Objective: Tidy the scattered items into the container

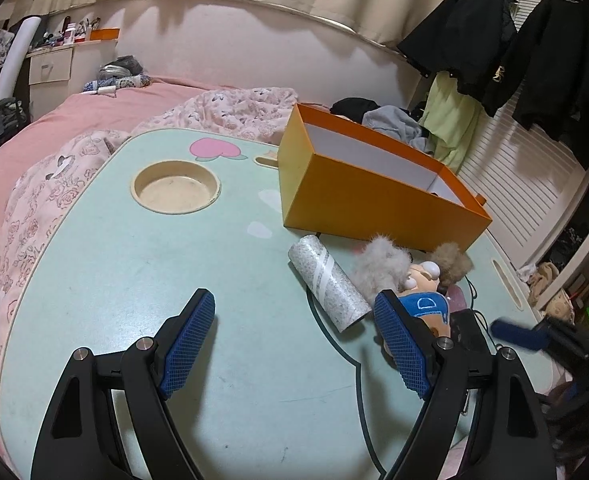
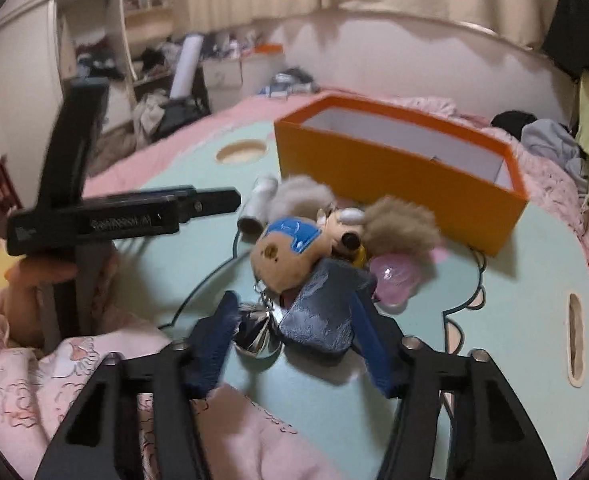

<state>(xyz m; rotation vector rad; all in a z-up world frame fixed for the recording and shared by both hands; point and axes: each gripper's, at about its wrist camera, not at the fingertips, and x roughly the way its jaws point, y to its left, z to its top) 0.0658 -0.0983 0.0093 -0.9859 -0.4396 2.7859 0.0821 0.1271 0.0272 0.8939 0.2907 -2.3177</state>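
Left gripper [image 1: 294, 344] hovers open over bare table [image 1: 134, 280]. Right gripper [image 2: 294, 332] brackets a dark blue pouch [image 2: 322, 316]; contact unclear. Plush toy [image 2: 294, 248] lies just before the orange box [image 2: 394, 172].

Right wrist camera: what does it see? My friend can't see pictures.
The right gripper has its jaws around a dark blue box on a green table. Behind it lie a plush toy and an open orange box.

Open orange box [image 1: 374, 196] upright, plush doll [image 1: 422, 292] and grey roll [image 1: 328, 284] lying beside it
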